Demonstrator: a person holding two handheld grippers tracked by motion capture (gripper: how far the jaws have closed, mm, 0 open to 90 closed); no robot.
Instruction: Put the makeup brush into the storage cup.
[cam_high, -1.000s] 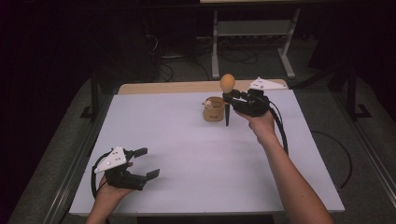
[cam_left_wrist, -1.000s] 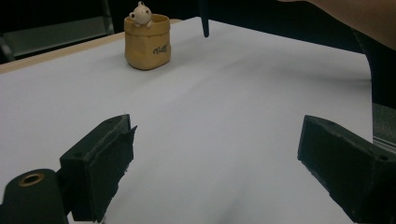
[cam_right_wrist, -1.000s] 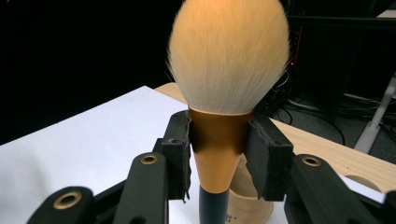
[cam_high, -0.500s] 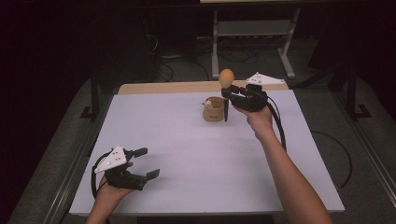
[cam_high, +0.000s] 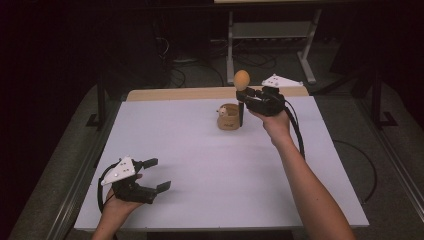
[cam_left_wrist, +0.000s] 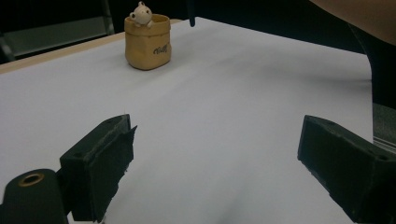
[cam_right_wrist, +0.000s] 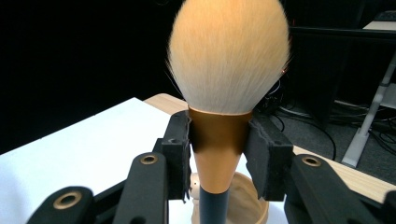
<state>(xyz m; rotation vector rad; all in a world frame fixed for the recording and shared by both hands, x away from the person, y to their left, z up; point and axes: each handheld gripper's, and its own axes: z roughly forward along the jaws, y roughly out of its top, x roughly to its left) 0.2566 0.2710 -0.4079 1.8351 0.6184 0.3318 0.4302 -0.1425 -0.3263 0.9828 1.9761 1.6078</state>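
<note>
1. The right gripper (cam_high: 243, 98) is raised above the far part of the white table (cam_high: 210, 165), at about one o'clock from the table's middle; its jaws are closed on the copper collar of a makeup brush (cam_high: 241, 92), pads pressed to either side of it in the right gripper view (cam_right_wrist: 219, 140).
2. The brush stands upright; its rounded, pale orange bristle head (cam_right_wrist: 229, 56) points up, and its dark handle (cam_high: 241, 114) hangs down below the jaws, just beside the cup at that cup's three o'clock side in the high view.
3. The small tan cup (cam_high: 228, 118) sits on the table at twelve o'clock from centre; a little pale figure (cam_left_wrist: 140, 12) peeks over its rim, and dark lettering marks its side; in the right gripper view the cup (cam_right_wrist: 243, 196) lies directly beneath the brush handle; whether the handle tip touches the cup or table cannot be told.
4. The left gripper (cam_high: 152, 175) rests low at the near edge, around seven o'clock; its jaws stand wide apart with nothing between them, only bare table seen in the gap in the left gripper view (cam_left_wrist: 215, 163).
5. The two grippers are well apart.
</note>
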